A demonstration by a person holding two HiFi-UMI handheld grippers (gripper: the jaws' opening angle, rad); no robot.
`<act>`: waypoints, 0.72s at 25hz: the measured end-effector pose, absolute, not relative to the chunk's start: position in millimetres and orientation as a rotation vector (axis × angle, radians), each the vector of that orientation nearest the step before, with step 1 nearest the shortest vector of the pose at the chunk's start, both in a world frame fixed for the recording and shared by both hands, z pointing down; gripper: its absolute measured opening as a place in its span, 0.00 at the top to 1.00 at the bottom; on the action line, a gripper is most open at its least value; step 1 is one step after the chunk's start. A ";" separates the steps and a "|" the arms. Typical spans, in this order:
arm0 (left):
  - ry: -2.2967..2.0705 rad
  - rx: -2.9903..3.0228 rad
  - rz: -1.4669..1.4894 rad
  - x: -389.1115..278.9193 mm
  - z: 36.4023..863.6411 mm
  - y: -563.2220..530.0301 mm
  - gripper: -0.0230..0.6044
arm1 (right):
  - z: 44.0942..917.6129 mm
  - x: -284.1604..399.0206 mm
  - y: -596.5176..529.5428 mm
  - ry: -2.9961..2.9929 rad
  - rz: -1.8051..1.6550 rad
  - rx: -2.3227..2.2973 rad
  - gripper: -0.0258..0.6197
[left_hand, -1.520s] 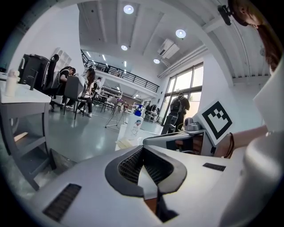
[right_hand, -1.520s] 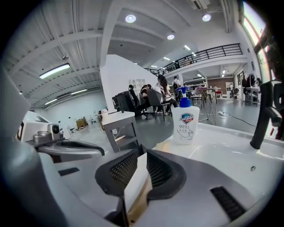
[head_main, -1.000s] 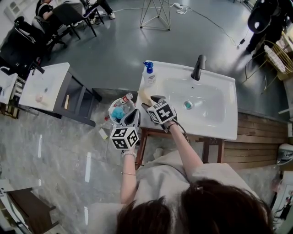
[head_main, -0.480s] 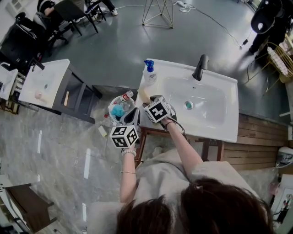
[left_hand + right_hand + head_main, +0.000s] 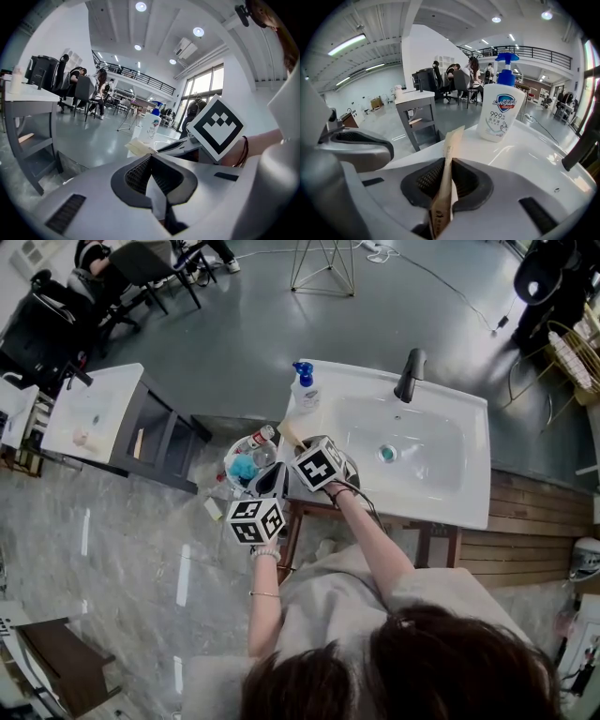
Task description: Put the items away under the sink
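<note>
A flat tan paper packet (image 5: 449, 154) stands on edge between the pads of my right gripper (image 5: 445, 164). The jaws have just been closing and now pinch it over the left front corner of the white sink counter (image 5: 450, 502). From the head view, the packet (image 5: 288, 433) pokes out ahead of the right gripper (image 5: 302, 448). A white soap pump bottle (image 5: 499, 110) with a blue top stands just beyond on the counter. My left gripper (image 5: 151, 157) hovers beside the counter's left edge, its pads meeting with nothing between them.
A round bin (image 5: 246, 461) with a plastic bottle and something blue sits on the floor left of the counter. A black faucet (image 5: 408, 377) rises behind the basin (image 5: 412, 451). A grey shelf unit (image 5: 103, 418) stands further left. People sit at the far back.
The right gripper's marker cube has rolled and edged slightly left at the counter corner. The left gripper has stayed where it was.
</note>
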State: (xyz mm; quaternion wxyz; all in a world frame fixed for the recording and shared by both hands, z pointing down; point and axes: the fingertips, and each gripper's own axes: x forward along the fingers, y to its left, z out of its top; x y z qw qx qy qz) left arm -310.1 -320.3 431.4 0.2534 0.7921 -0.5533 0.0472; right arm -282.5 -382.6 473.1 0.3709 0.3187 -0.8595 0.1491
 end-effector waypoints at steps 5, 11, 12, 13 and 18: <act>-1.520 2.147 0.130 -313.3 431.2 -314.5 0.96 | 465.1 -279.3 -385.6 -2.251 0.419 0.889 0.89; -1.503 2.167 0.137 -306.9 430.2 -306.9 0.96 | 446.7 -272.9 -388.3 -2.294 0.443 0.956 0.89; -1.498 2.170 0.138 -305.4 430.2 -305.2 0.96 | 444.9 -272.3 -386.7 -2.297 0.446 0.957 0.89; -1.494 2.173 0.139 -303.9 430.2 -303.2 0.96 | 443.8 -271.5 -384.2 -2.298 0.448 0.954 0.89; -1.487 2.196 0.130 -295.9 426.4 -291.6 0.96 | 435.6 -261.3 -372.9 -2.302 0.428 0.986 0.89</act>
